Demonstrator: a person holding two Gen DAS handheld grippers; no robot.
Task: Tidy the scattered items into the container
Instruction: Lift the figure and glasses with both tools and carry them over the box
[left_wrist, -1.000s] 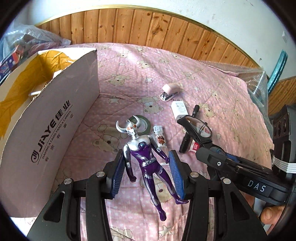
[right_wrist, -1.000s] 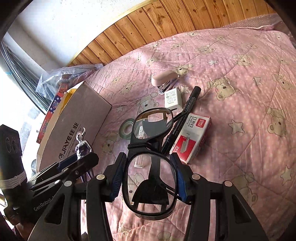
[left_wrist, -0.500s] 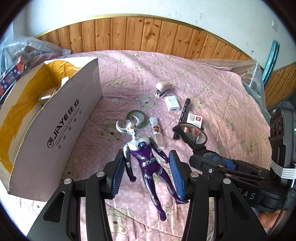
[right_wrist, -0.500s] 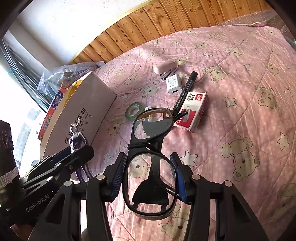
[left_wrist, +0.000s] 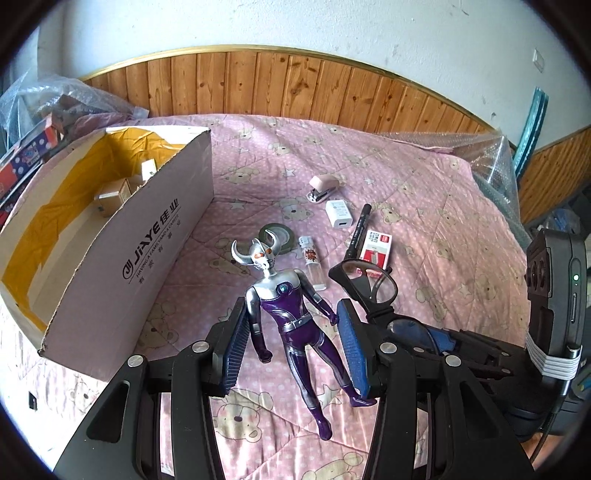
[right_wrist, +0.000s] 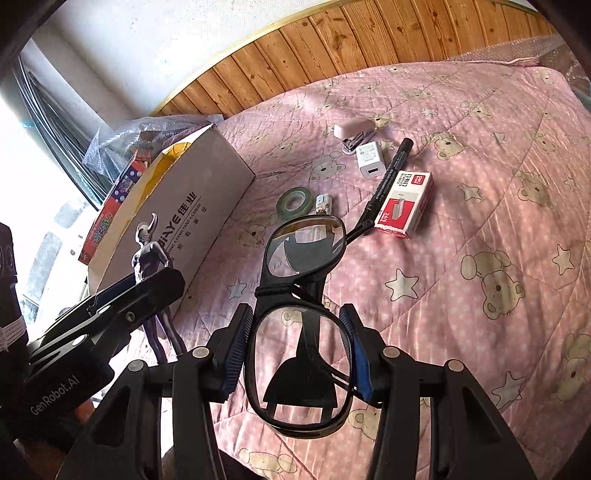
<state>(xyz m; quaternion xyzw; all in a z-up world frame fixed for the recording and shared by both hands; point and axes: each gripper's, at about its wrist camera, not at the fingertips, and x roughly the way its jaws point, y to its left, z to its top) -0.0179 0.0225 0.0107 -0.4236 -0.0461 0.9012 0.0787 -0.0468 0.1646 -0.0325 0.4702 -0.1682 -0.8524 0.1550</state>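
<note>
left gripper (left_wrist: 291, 350) clamped, right gripper (right_wrist: 299, 354) clamped — both angled downward

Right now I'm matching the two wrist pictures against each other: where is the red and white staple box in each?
Left wrist view: the staple box lies right of centre on the quilt, just beyond the glasses.
Right wrist view: upper right of centre, beyond the glasses.
Shared landmark: the black marker lying along the box's left side.

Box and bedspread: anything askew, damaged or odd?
Cardboard box lies low with a ragged, torn rim and yellow tape lining. Marker rests against the staple box. Otherwise just loose clutter; figure and glasses are held in the grippers, intact.
</note>
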